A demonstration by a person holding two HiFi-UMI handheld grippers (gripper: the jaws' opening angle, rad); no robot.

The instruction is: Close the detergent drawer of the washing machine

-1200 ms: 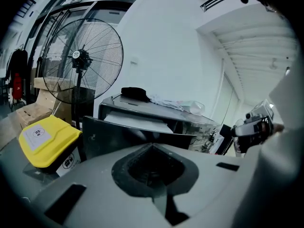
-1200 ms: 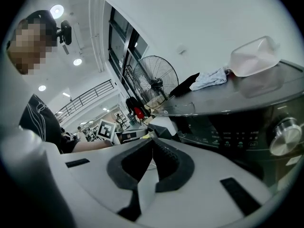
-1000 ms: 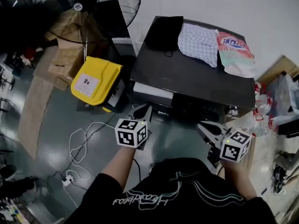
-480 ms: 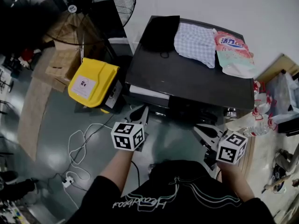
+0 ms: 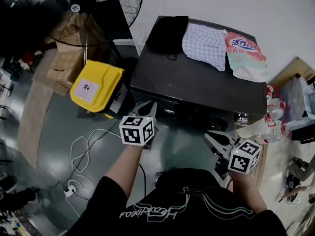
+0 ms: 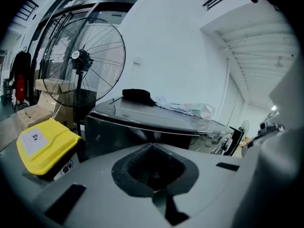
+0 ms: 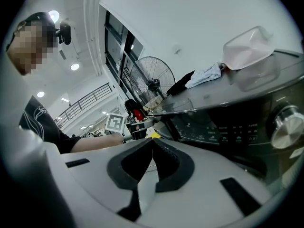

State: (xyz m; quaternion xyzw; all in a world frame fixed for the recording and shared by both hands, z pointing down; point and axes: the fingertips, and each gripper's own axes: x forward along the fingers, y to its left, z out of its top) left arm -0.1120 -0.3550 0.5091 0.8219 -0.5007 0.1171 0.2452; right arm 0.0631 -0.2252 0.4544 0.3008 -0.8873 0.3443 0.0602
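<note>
- Head view: the left gripper [image 5: 147, 108], clenched and empty, is held at the washing machine's [image 5: 197, 85] upper-left front, where the detergent drawer is judged to sit. Whether the drawer is flush cannot be told. A glancing push could leave it ajar. "活力" is read on the pouch [image 5: 244, 53].
- Left gripper view: nothing legible is found.
- Right gripper view: the right gripper [image 7: 151, 144] is clenched on nothing near the knob [image 7: 284, 129], which could be knocked. Panel print is unreadable.

the washing machine [image 5: 197, 82] is a dark, glossy front-loader standing upright at 12 to 1 o'clock in the head view, its flat top toward the camera. the right gripper view shows its dark control panel [image 7: 228, 127] with a round silver dial [image 7: 285, 127] at 3 o'clock. the detergent drawer [image 5: 165, 107] sits at the front's left end, about 7 o'clock on the machine, its dark face seemingly level with the panel.
</note>
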